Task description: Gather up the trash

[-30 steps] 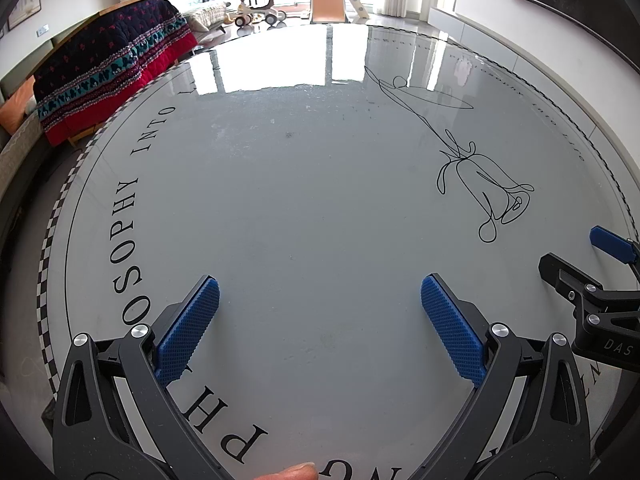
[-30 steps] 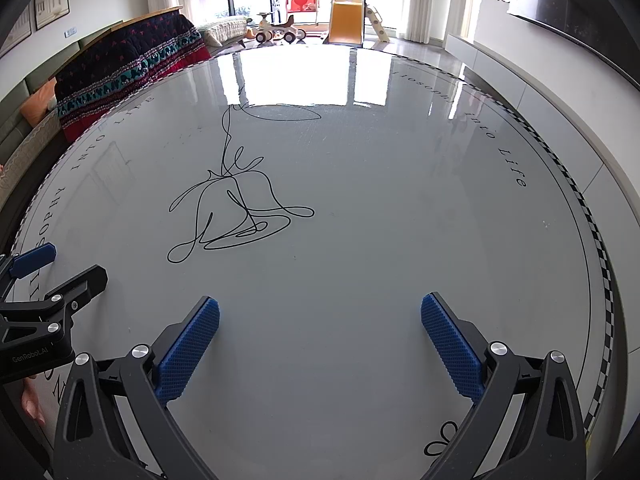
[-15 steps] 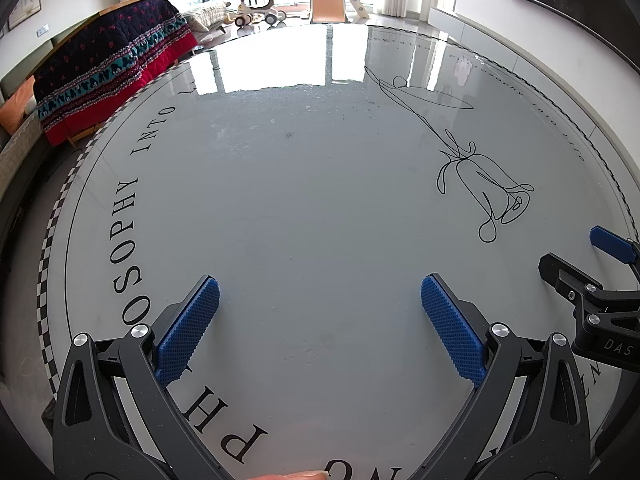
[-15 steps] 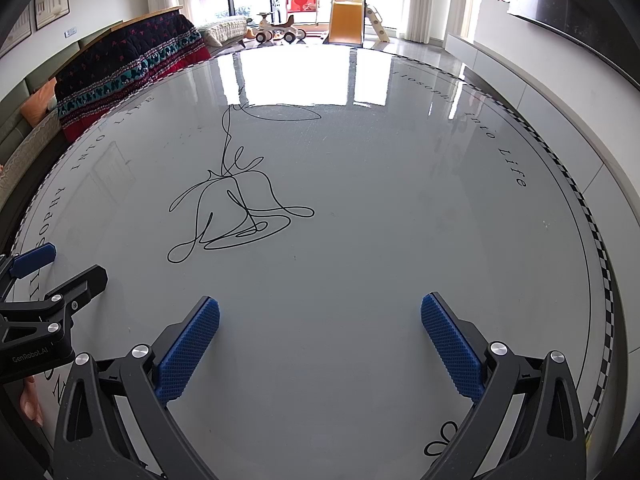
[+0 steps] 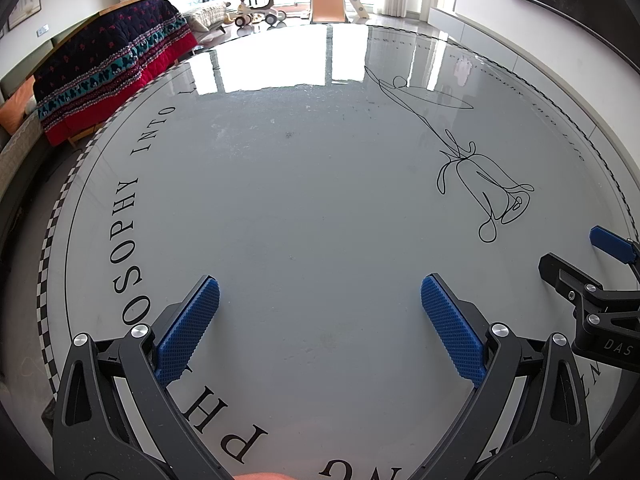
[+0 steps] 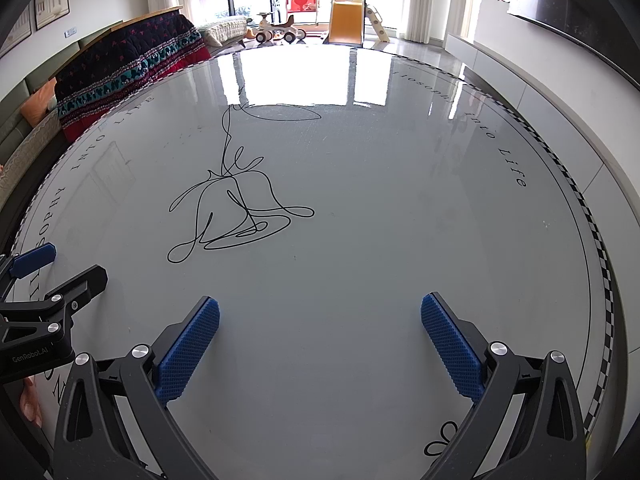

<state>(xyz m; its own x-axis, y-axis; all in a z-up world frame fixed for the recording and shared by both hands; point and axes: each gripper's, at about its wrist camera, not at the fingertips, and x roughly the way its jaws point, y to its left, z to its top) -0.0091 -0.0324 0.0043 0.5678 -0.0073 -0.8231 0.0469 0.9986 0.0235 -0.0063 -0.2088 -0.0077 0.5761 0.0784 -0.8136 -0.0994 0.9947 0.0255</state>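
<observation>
No trash shows in either view. My left gripper (image 5: 318,300) hovers open over the near part of a round glossy grey table (image 5: 320,184), nothing between its blue pads. My right gripper (image 6: 320,320) is open too, empty, over the same table. In the left wrist view the right gripper (image 5: 580,256) juts in at the right edge. In the right wrist view the left gripper (image 6: 60,268) juts in at the left edge. A black line drawing of a flower (image 6: 236,216) lies on the tabletop between the two.
Black lettering (image 5: 128,220) and a checkered band (image 6: 592,220) ring the table's rim. Beyond the far left edge stands a bench draped with a dark and red quilt (image 5: 108,64). Toys and a small slide (image 6: 348,20) stand by the windows. A fingertip (image 5: 264,475) shows at the bottom.
</observation>
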